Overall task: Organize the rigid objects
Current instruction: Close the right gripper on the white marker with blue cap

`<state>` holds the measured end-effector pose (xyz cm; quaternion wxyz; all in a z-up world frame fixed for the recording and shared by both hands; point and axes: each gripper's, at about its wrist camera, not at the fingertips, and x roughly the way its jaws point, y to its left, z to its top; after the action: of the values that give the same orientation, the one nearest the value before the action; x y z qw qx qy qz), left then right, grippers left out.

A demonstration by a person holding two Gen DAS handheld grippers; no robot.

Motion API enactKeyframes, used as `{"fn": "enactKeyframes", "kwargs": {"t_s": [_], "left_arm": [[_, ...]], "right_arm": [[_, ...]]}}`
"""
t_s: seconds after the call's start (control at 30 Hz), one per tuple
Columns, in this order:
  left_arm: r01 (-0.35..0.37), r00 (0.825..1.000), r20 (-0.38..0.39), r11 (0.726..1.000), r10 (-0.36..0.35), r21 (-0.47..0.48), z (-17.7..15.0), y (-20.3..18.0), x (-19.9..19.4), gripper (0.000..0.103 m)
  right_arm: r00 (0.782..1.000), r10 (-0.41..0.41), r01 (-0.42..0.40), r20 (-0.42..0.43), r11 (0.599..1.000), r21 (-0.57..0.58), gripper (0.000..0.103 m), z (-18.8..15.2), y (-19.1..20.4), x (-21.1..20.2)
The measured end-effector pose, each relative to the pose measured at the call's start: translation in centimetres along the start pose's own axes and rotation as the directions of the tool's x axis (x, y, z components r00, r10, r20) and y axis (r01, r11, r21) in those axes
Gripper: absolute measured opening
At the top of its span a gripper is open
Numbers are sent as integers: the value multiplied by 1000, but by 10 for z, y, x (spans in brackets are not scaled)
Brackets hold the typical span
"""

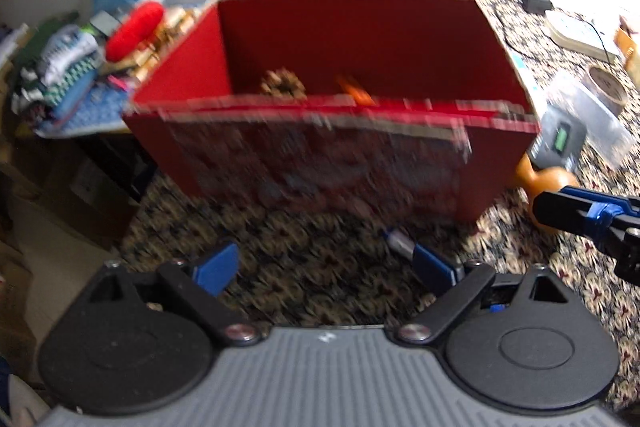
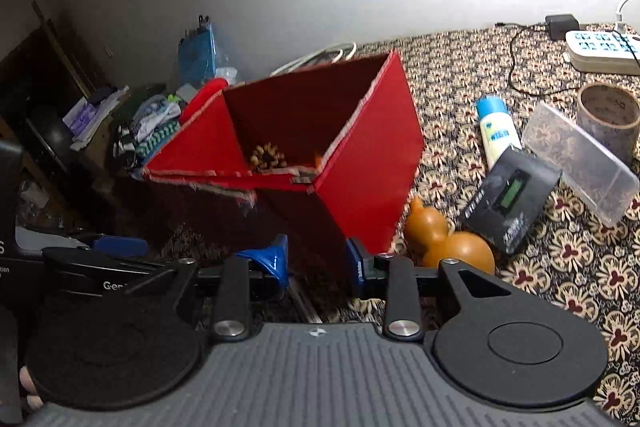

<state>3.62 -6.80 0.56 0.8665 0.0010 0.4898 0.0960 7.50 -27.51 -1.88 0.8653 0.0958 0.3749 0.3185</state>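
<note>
On the patterned worktop (image 2: 540, 267) we see the red box (image 2: 360, 155) standing open, a beaded ring (image 2: 267, 157) inside. Our left tool (image 1: 324, 267) is spread wide and empty; our right tool (image 2: 316, 261), narrowly parted, pinches nothing beside the orange gourd (image 2: 448, 239).

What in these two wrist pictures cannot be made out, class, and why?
- Left wrist view: print on the red box front, motion-blurred.
- Both views: orange thing inside the box, mostly behind its rim.
- Left wrist view: small tube, partly behind a finger.
- Right wrist view: black box lettering, too small.
</note>
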Motion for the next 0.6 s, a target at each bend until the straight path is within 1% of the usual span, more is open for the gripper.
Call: {"fn": "enactKeyframes", "kwargs": {"t_s": [0.1, 0.17, 0.23, 0.3, 0.43, 0.5, 0.53, 0.57, 0.6], "left_arm": [[38, 999, -36, 999, -38, -4, -12, -3, 11, 94], [44, 997, -59, 999, -45, -10, -17, -4, 18, 94], [47, 996, -81, 999, -49, -20, -19, -6, 24, 94], [64, 993, -96, 997, -67, -38, -18, -6, 30, 94], [96, 990, -99, 993, -103, -70, -12, -9, 36, 94], [101, 989, -96, 991, -109, -83, -8, -12, 41, 93], [103, 989, -100, 991, -111, -85, -6, -14, 44, 92], [105, 988, -105, 991, -114, -82, -4, -17, 47, 88], [106, 987, -111, 991, -114, -76, -3, -20, 50, 81]], "right_arm": [[999, -16, 15, -41, 1000, -22, 13, -14, -8, 3], [997, -28, 25, -73, 999, -43, 13, -23, -12, 5], [994, -28, 22, -106, 998, -65, 13, -31, -15, 7], [991, -22, 10, -132, 996, -91, 13, -38, -14, 8], [988, 2, -25, -155, 989, -147, 12, -44, -7, 12], [987, 4, -34, -163, 983, -179, 12, -45, -2, 16], [986, 1, -34, -168, 980, -196, 12, -46, 0, 19], [985, -3, -35, -173, 976, -213, 12, -47, 2, 21], [984, -7, -35, -178, 973, -229, 12, -49, 5, 24]]}}
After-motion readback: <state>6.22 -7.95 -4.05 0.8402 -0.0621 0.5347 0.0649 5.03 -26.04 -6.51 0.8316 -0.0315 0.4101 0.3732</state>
